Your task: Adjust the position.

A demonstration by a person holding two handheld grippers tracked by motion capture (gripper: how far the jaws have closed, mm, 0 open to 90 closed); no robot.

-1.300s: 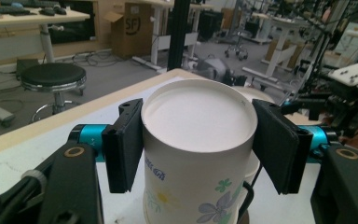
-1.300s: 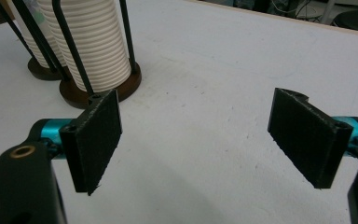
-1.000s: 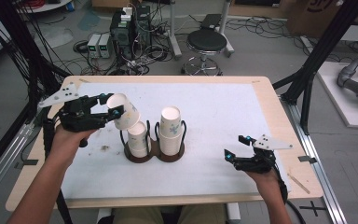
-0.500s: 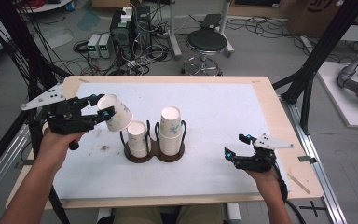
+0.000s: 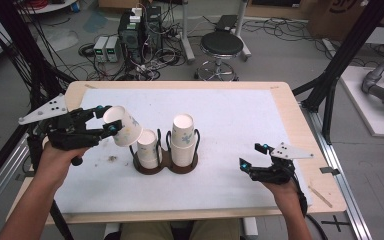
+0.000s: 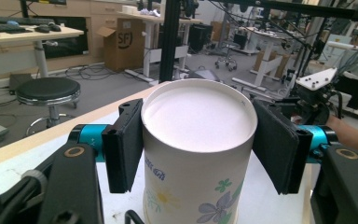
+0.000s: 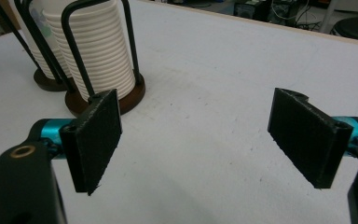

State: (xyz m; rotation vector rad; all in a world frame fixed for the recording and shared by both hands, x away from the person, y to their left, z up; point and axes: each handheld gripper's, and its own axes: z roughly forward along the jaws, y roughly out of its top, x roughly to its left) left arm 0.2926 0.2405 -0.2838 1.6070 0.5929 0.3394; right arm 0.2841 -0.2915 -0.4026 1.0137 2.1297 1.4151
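Two handheld grippers, left gripper (image 5: pixel 106 120) and right gripper (image 5: pixel 252 156), black-bodied with flat black rectangular pads (image 7: pixel 94 137) on bright blue metal mounts. Grey three-cornered plate with small holes atop each, brass-coloured rivets at the jaw arms, black cable off the right one toward 5 o'clock. Bare forearms, khaki trousers at 6 o'clock.

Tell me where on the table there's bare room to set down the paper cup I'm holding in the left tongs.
Bare white mat lies behind the cup holder toward the far edge, and between the holder and the right tongs. It is crowded on the holder's left, where the left tongs hold the paper cup over the left stack.
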